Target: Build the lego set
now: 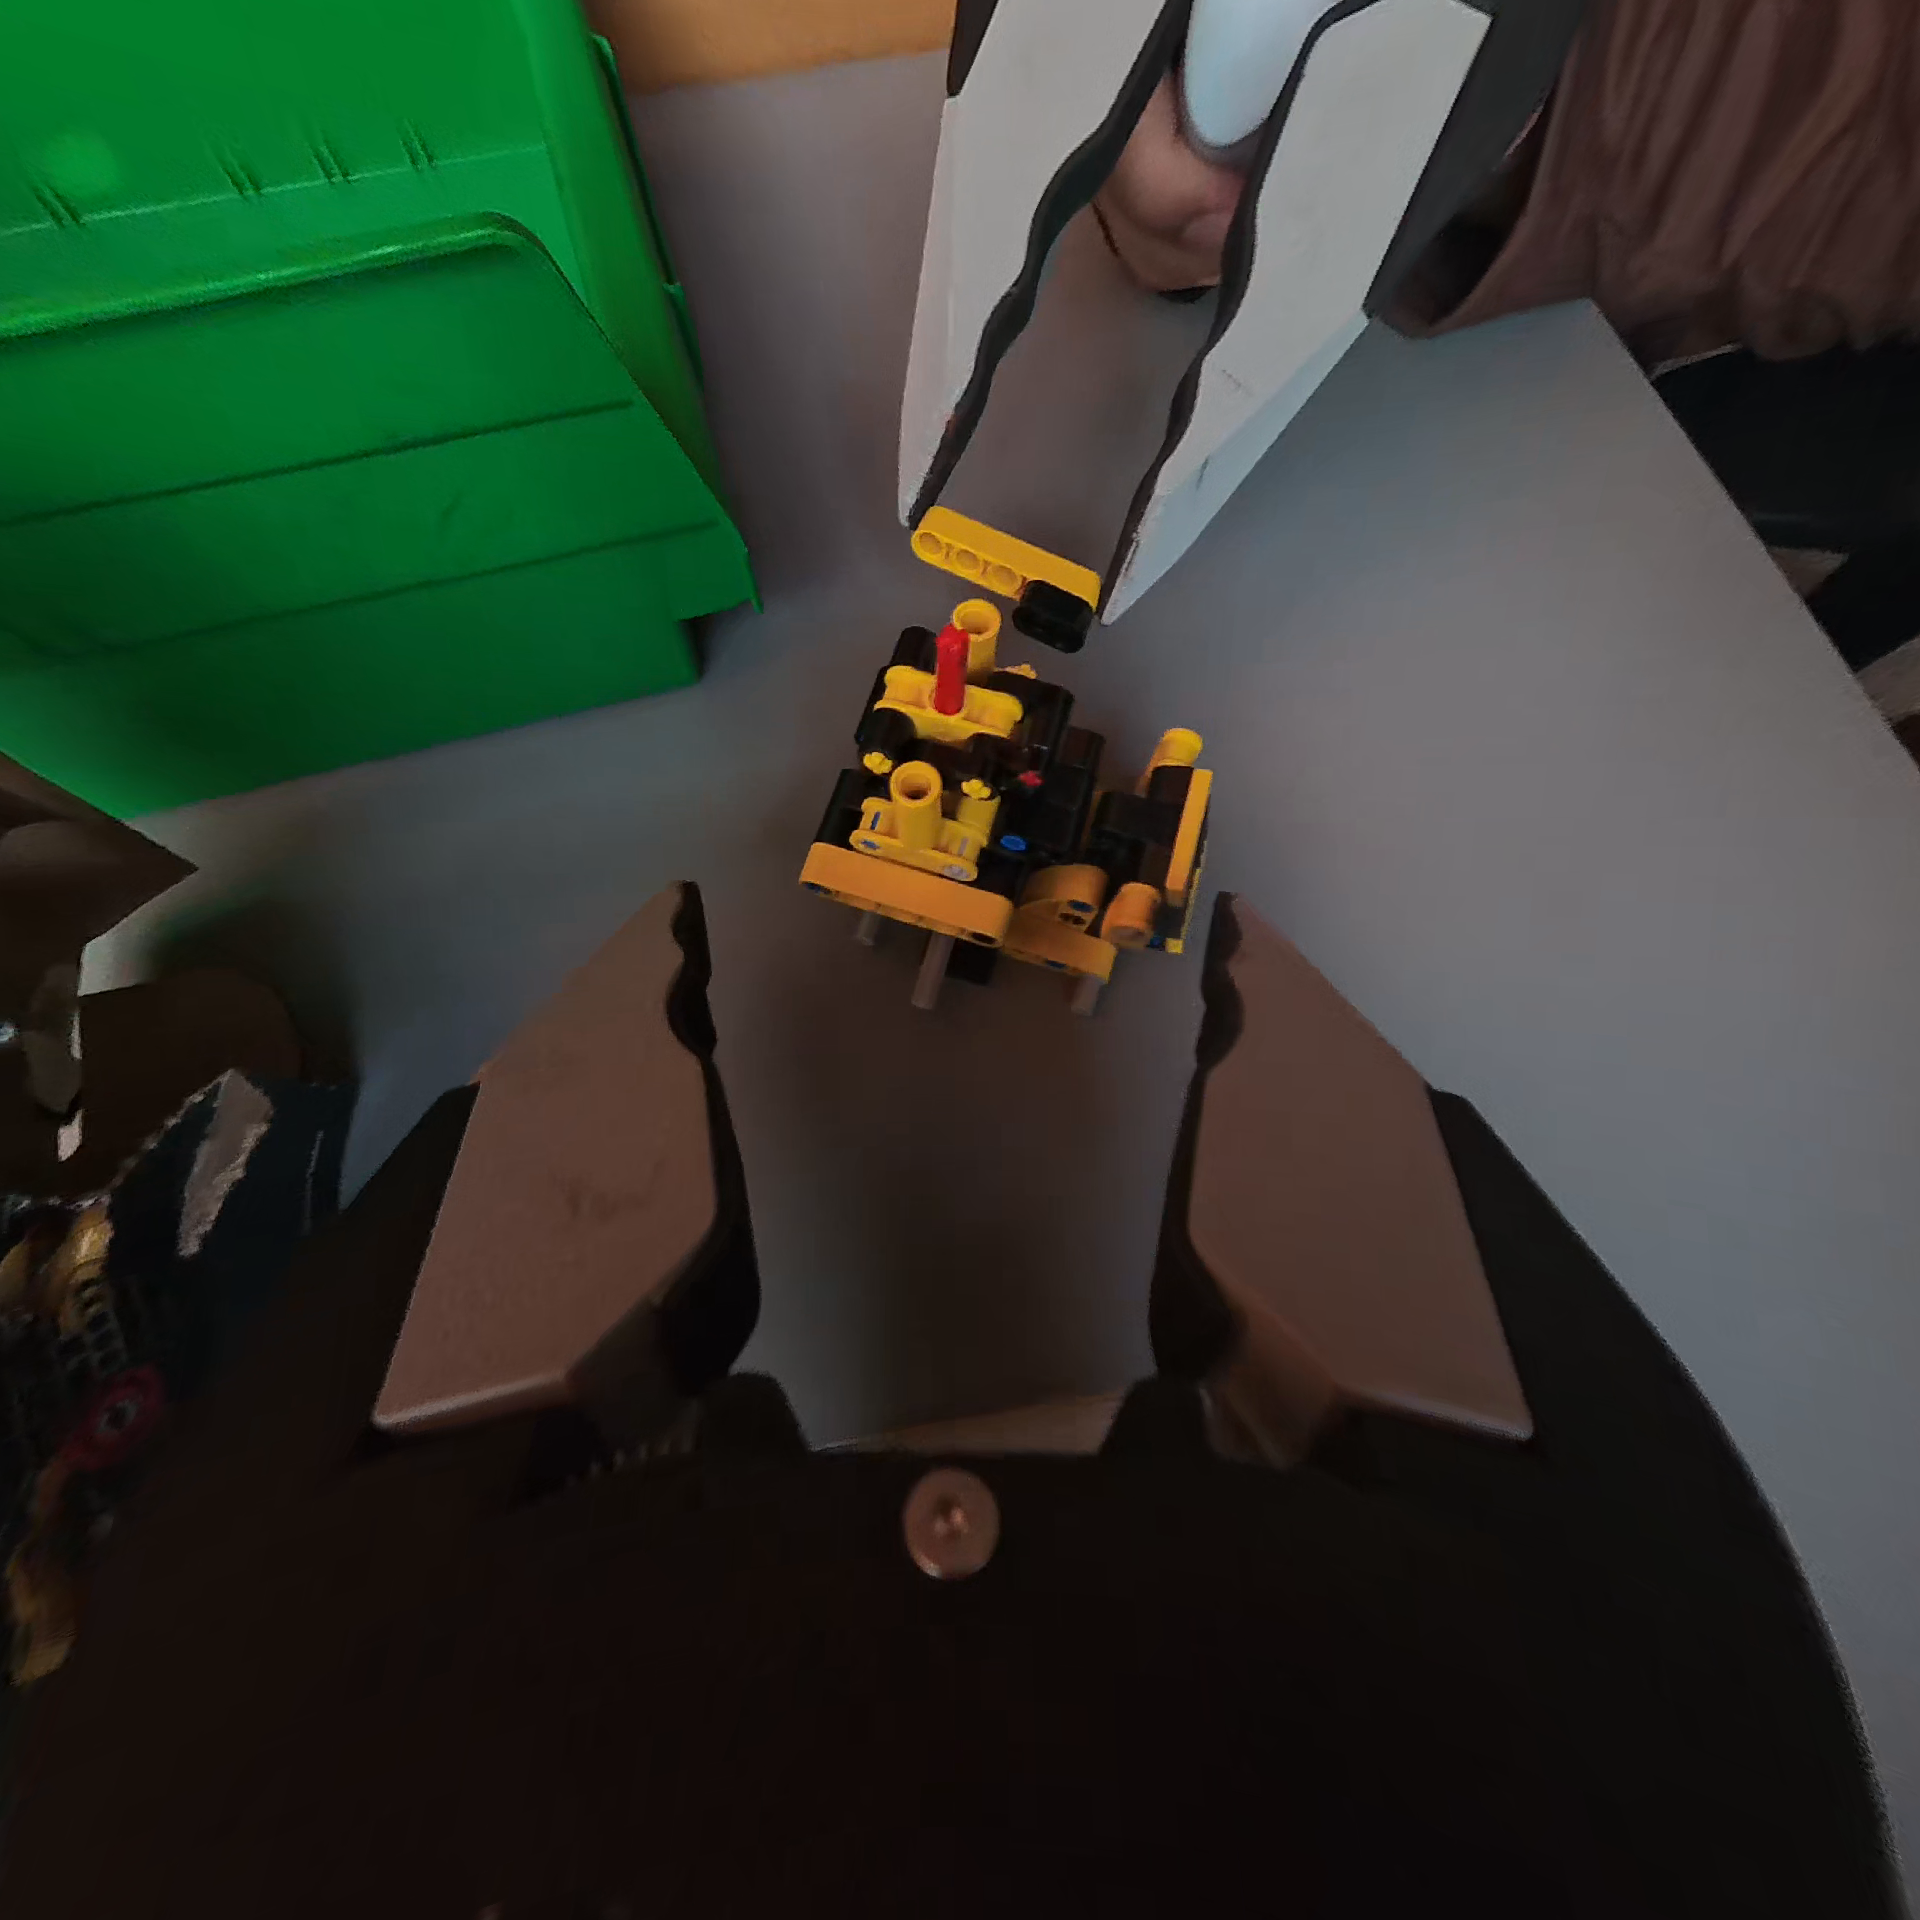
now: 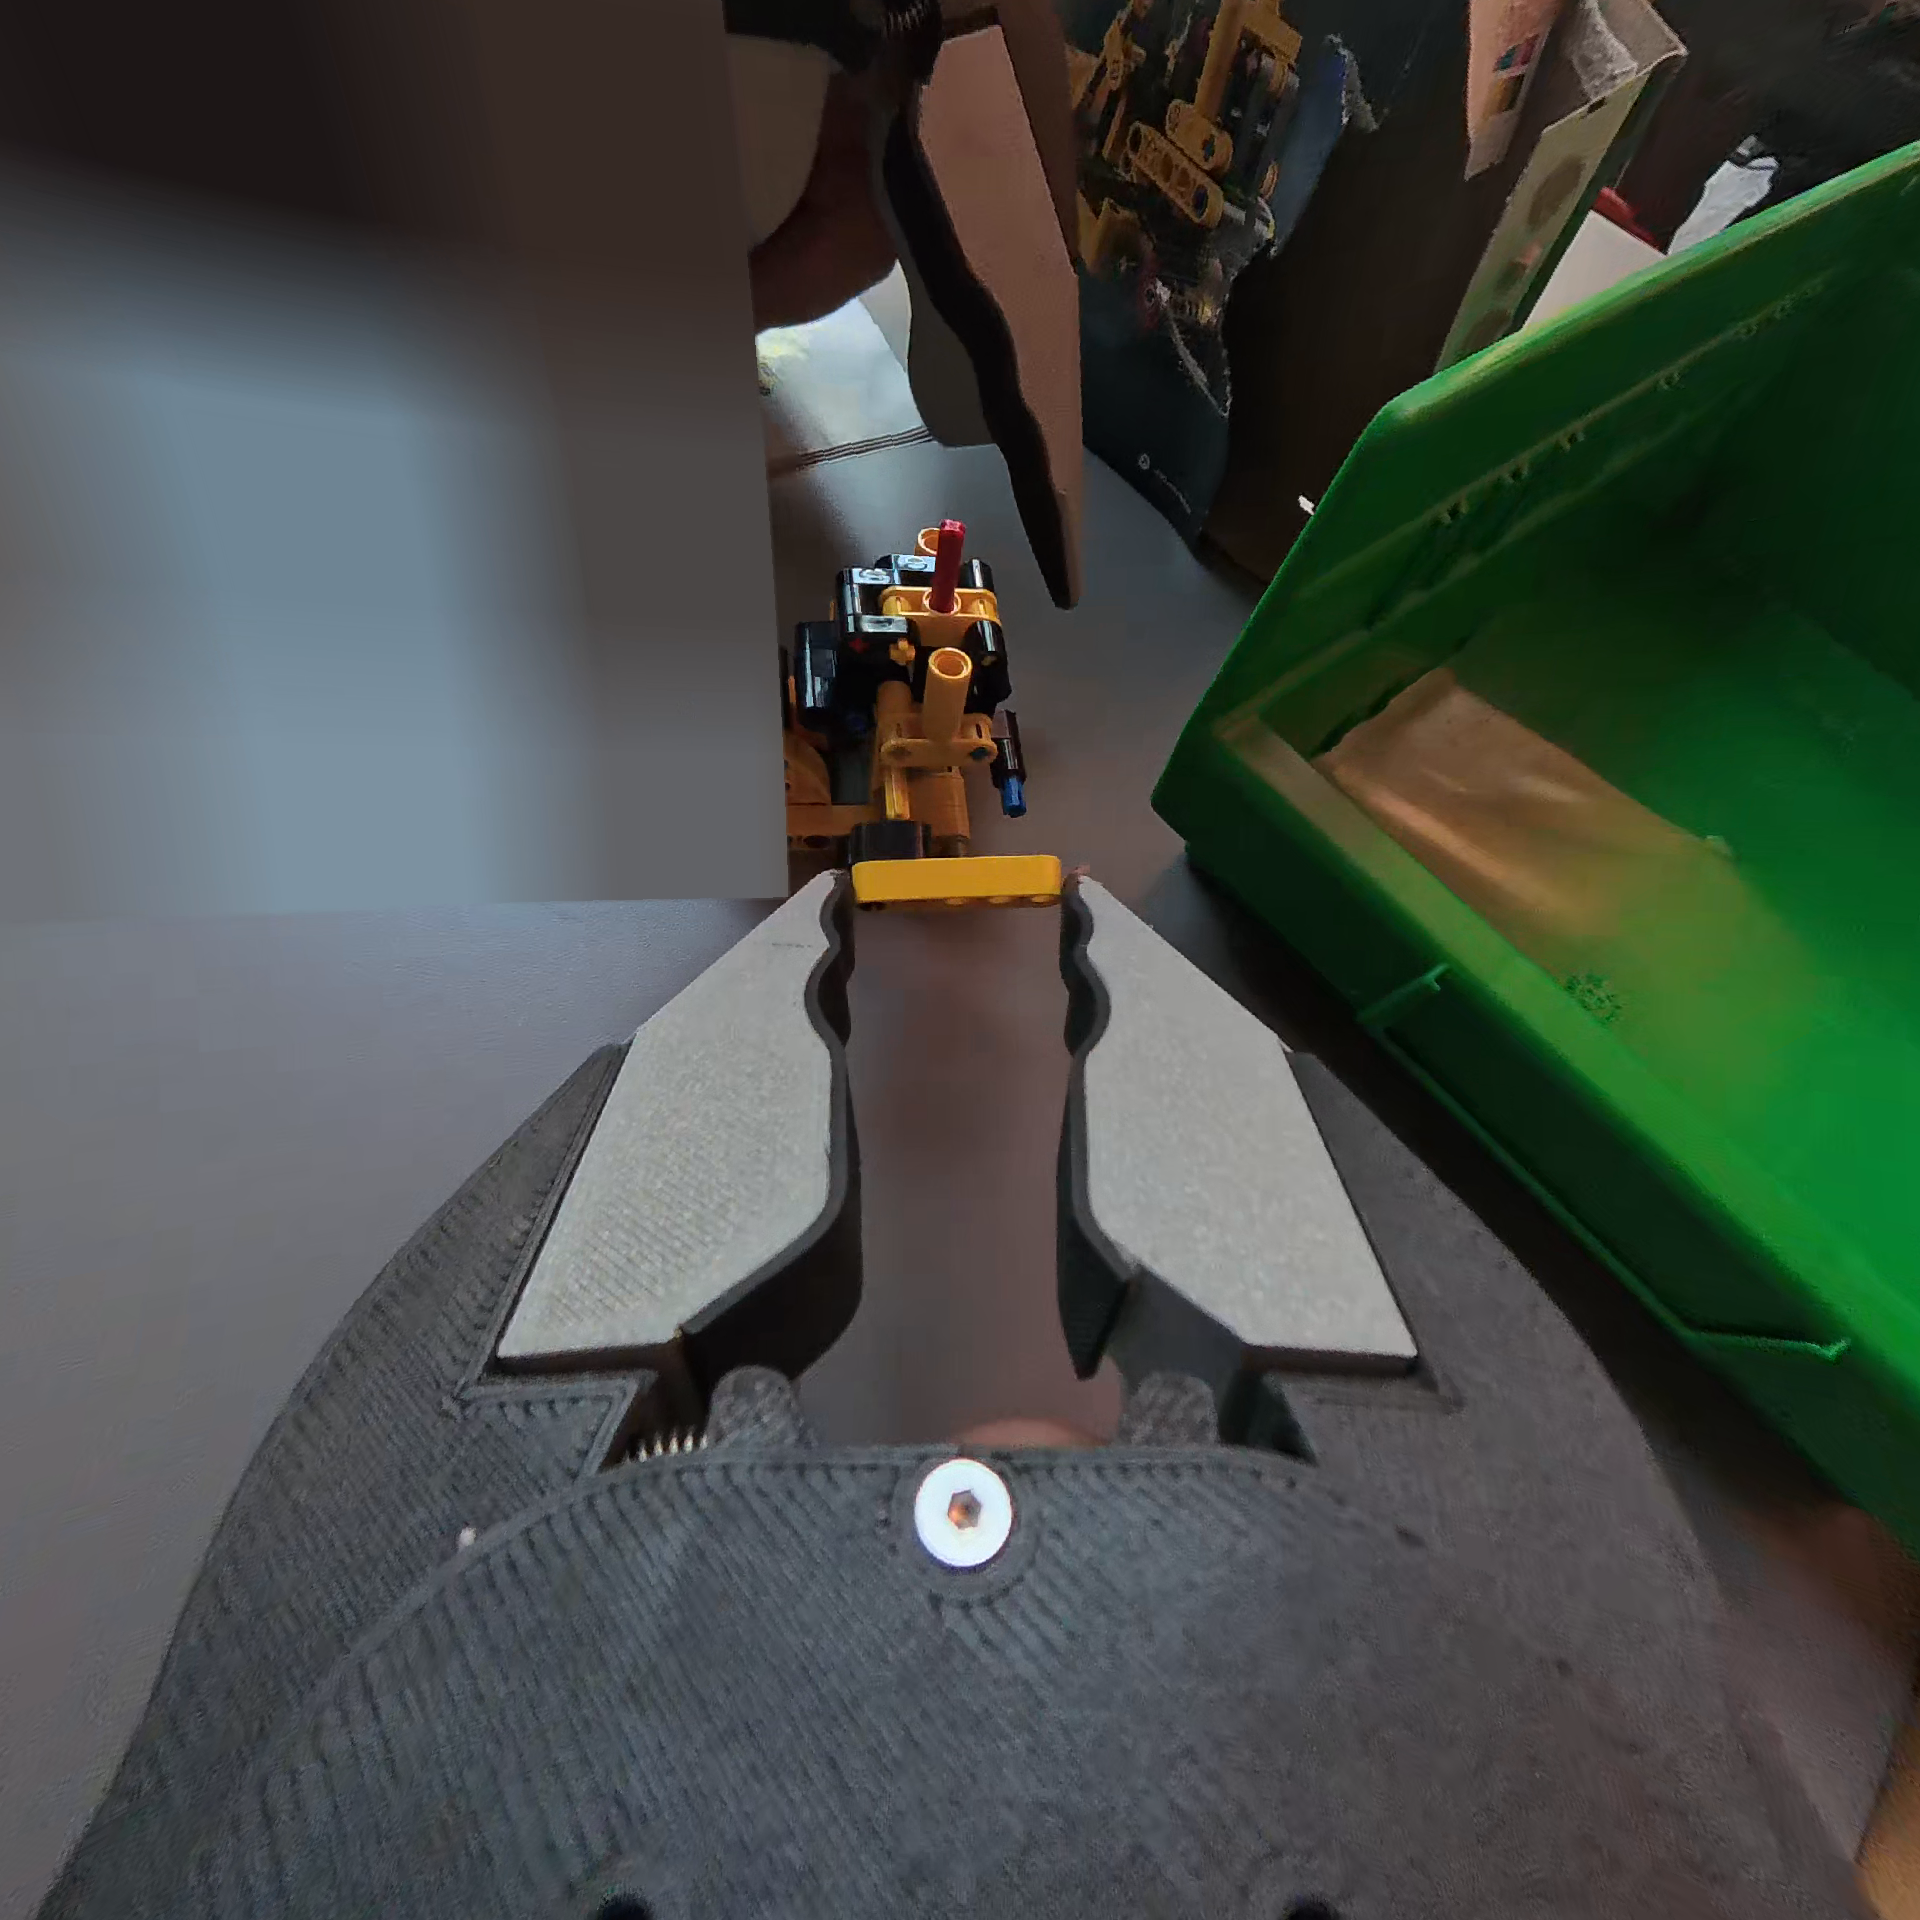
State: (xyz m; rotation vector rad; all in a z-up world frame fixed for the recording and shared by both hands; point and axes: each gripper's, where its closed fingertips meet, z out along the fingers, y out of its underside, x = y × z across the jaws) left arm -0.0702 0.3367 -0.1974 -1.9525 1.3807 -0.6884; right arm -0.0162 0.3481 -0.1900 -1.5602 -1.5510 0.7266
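Yellow and black Technic-style plastic makes up the half-built model, standing on the grey table just beyond the left gripper. From the left wrist view that gripper's brown fingers are spread wide with nothing between them, the model close ahead of the tips but not touched. A red axle sticks up from the model's far end. Opposite, the right gripper comes in from above with a yellow beam pinched across its white fingertips, a black connector on one end. A green bin sits to the side.

From the right wrist view, the right gripper clamps the yellow beam endwise at the very tips, hovering just short of the model. The green bin lies alongside; one left-gripper finger hangs beyond the model.

Handling judgement: parts are light, rigid and smooth, so the tip grip could slip or twist under press force. The model is light enough to skid; best braced low on its flanks, clear of the upright red axle and yellow tubes.
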